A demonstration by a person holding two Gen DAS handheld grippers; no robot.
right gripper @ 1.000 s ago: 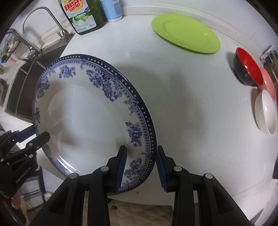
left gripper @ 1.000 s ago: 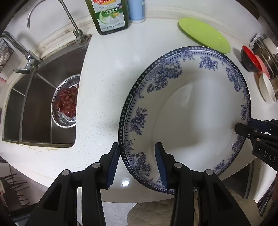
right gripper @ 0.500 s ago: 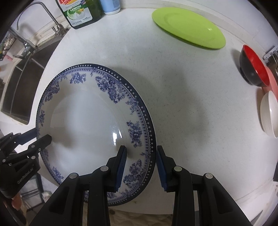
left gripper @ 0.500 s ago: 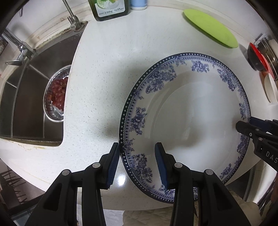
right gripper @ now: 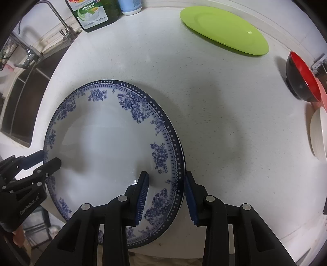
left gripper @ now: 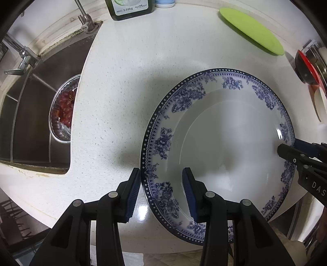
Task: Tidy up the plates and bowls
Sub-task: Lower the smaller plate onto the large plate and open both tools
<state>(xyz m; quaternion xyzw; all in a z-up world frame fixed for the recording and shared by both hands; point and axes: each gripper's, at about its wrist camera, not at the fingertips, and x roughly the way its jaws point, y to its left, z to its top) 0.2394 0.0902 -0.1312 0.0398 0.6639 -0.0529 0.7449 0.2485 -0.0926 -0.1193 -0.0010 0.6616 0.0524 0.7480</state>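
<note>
A large white plate with a blue flower rim [left gripper: 224,143] [right gripper: 106,143] hangs level just over the white counter [right gripper: 214,98], near its front edge. My left gripper [left gripper: 161,190] is shut on the plate's left rim. From the opposite side, my right gripper [right gripper: 165,194] is shut on the right rim. Each wrist view shows the other gripper at the far rim: the right gripper [left gripper: 290,146] and the left gripper [right gripper: 50,157]. A lime green plate [right gripper: 224,28] lies flat at the back of the counter.
At the right edge stand a red-and-black bowl [right gripper: 300,81], a pink bowl [right gripper: 321,96] and a white bowl [right gripper: 318,133]. A steel sink [left gripper: 30,122] on the left holds a bowl of red grapes [left gripper: 63,110]. A dish soap bottle [right gripper: 94,14] and a tap [left gripper: 83,18] stand behind.
Both grippers have carried the plate down and nearer the counter's front edge. The soap bottle and green plate have slid toward the top of the views. Neither grip has changed.
</note>
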